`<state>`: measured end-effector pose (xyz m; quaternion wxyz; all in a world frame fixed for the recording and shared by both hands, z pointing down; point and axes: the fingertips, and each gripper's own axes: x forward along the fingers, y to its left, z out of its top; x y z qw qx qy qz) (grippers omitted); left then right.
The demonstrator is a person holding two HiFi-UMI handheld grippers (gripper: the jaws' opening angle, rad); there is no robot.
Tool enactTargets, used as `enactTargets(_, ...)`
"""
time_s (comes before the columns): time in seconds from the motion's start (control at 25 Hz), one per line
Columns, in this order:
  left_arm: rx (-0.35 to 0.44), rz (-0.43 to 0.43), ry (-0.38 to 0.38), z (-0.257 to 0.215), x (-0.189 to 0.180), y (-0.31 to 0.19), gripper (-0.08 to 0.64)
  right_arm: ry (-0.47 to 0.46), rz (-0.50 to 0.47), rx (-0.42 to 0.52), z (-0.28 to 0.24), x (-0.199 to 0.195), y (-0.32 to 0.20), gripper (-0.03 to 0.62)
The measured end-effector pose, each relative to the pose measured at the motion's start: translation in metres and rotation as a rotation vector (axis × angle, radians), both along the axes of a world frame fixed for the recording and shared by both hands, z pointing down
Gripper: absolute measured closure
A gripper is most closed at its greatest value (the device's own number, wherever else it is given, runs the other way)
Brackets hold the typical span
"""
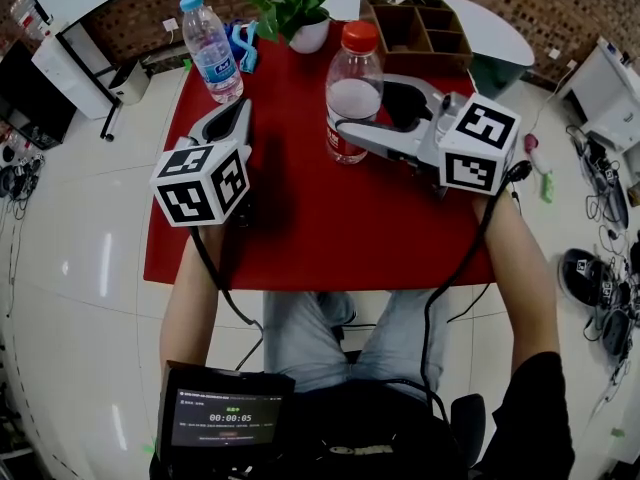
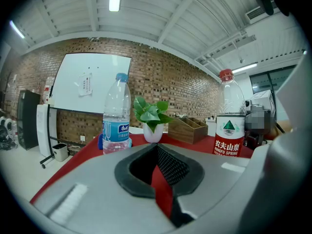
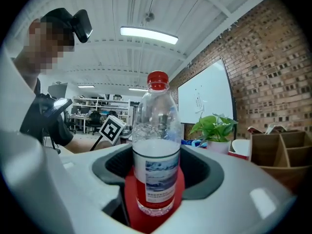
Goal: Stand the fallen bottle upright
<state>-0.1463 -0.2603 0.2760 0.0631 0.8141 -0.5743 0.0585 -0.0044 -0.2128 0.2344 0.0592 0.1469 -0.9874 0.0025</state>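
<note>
STATUS: bottle [image 1: 352, 83] standing upright, upper centre, on red table [image 1: 300, 223] | RIGHT: right gripper [image 3: 155, 189] bracketing it, jaws apart, apparently not clamping | LEFT: left gripper [image 1: 235, 116] idling, jaws nearly together, holding nothing | REMAINING: withdrawing only.

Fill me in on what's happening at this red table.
A seated person holds a gripper in each hand over the red table. The right gripper has its jaws around the red-capped bottle, which already stands upright on the table; whether they actually squeeze it is unclear. The left gripper hangs apart from it, jaws closed and empty, short of the upright blue-capped bottle.
</note>
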Motion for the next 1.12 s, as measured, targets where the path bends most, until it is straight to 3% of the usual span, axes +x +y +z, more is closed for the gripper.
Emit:
enactTargets(0.2,0.000,0.001,0.000,0.001,0.000,0.001,0.554,-0.139,-0.012,-0.057,-0.018,0.008,0.003,0.291)
enactTargets(0.36,0.002,-0.001,0.001,0.000,-0.001,0.004,0.554,-0.199,0.030,-0.035,-0.035,0.024,0.001,0.291)
enactTargets(0.44,0.002,0.000,0.000,0.000,0.000,0.004,0.554,-0.251,0.097,0.004,-0.047,0.039,-0.002,0.291)
enactTargets(0.52,0.002,0.001,0.000,0.001,0.000,0.003,0.554,-0.285,0.227,0.063,-0.055,0.060,-0.012,0.291)
enactTargets(0.6,0.001,0.000,0.000,0.001,0.000,0.002,0.554,-0.214,0.382,0.131,-0.047,0.077,-0.024,0.295)
enactTargets(0.64,0.001,0.000,-0.001,0.001,0.000,0.002,0.554,-0.151,0.455,0.157,-0.039,0.084,-0.028,0.331)
enactTargets(0.72,0.000,-0.002,-0.001,0.000,0.000,0.002,0.554,-0.063,0.580,0.172,-0.022,0.097,-0.034,0.521)
enactTargets(0.76,0.001,-0.003,-0.001,0.000,0.000,0.003,0.553,-0.045,0.624,0.162,-0.015,0.102,-0.036,0.582)
enactTargets(1.0,0.002,-0.001,-0.001,-0.001,0.001,0.004,0.554,-0.052,0.722,-0.004,0.027,0.122,-0.048,0.588)
enactTargets(1.12,0.005,0.001,-0.001,-0.001,0.002,0.003,0.554,-0.001,0.779,-0.092,0.043,0.129,-0.058,0.588)
